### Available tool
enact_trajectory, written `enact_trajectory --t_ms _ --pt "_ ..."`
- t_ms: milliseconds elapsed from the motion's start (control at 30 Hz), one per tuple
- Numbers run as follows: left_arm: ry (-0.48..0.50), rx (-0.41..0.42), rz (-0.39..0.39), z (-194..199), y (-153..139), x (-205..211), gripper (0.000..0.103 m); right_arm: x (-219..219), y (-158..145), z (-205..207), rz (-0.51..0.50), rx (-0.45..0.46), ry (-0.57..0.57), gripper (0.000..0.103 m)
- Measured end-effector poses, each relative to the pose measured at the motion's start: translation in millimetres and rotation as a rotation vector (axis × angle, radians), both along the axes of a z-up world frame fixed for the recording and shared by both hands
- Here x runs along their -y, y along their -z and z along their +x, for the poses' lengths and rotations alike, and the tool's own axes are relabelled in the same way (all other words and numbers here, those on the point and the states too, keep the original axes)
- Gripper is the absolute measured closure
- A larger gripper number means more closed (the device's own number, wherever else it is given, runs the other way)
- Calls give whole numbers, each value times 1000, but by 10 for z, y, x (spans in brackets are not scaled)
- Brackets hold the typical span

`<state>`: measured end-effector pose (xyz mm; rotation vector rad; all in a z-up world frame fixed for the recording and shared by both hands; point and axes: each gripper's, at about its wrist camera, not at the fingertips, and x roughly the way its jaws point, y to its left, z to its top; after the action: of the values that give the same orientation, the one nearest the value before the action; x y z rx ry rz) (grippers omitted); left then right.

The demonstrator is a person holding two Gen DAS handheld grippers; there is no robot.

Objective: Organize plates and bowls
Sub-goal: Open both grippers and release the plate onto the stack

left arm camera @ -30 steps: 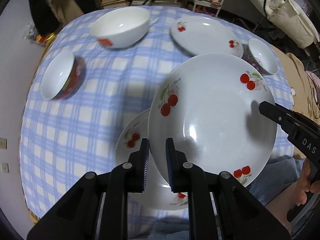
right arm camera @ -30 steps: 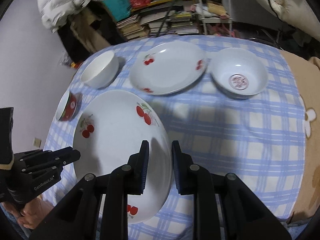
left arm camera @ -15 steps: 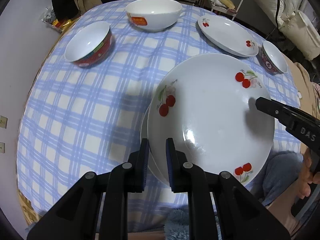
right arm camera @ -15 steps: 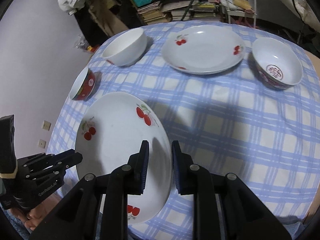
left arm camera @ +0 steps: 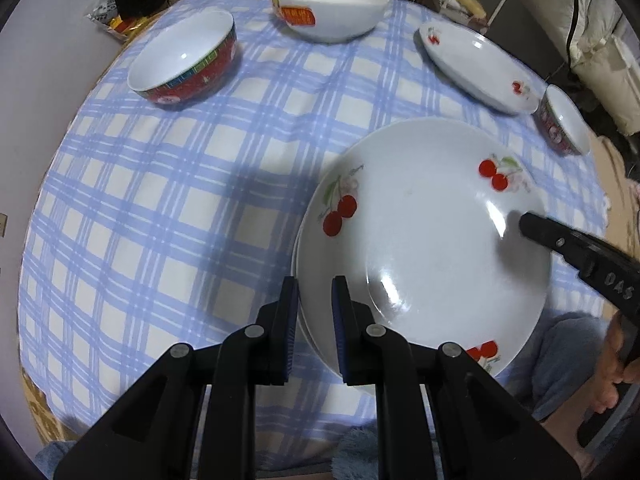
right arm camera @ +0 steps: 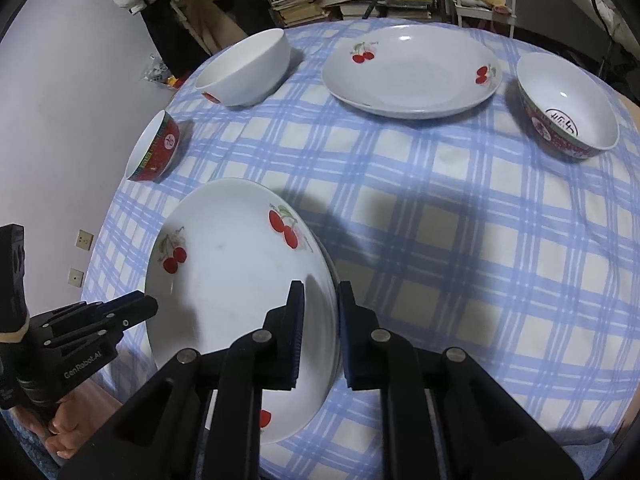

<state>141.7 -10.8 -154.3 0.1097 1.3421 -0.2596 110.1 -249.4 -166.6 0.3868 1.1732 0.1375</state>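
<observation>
I hold a big white plate with cherries between my two claws. It sits right on top of another plate, and I can see only a thin edge of that one peeking out on the side. Both plates are at the near edge of the table, close to me.

My left gripper pinches the plate's near rim. One finger is over the rim and one is outside it, and the pads press on the edge. My right gripper has the rim on the other side of the plate between its fingers. Its jaws are closing just now, and the rim fills the narrow gap between the pads. In the left view I see the tip of the right claw lying on the plate's far side.

The table wears a blue and white checked cloth. Farther back lies a second cherry plate, all by itself. A plain white bowl with a red sticker stands near the far edge. A small red bowl stands to the left, well apart from my plates. Another red patterned bowl stands to the right, just beside the far plate.

Behind the table I see piles of books.
</observation>
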Motion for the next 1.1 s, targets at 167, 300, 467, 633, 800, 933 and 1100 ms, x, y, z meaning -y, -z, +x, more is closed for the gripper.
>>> enact_trajectory --t_ms 167,300,467,633,800,933,1100 --pt "5 -13 33 70 102 44 87 -79 80 65 -46 -18 -25 96" --pt "-30 -9 26 103 89 -49 87 -22 77 55 -19 -16 -9 95" --pt "-23 8 35 81 65 -50 87 72 -100 35 -63 70 40 95" --pt "-36 11 43 99 66 -56 87 209 -27 45 -37 21 102 95" --pt "-57 23 57 88 51 -110 87 250 -36 41 -44 25 124 95" --pt "-61 42 71 88 32 -94 86 273 -42 45 -56 24 132 95" --pt "-58 89 98 84 -66 -67 83 306 -131 43 -79 55 139 90"
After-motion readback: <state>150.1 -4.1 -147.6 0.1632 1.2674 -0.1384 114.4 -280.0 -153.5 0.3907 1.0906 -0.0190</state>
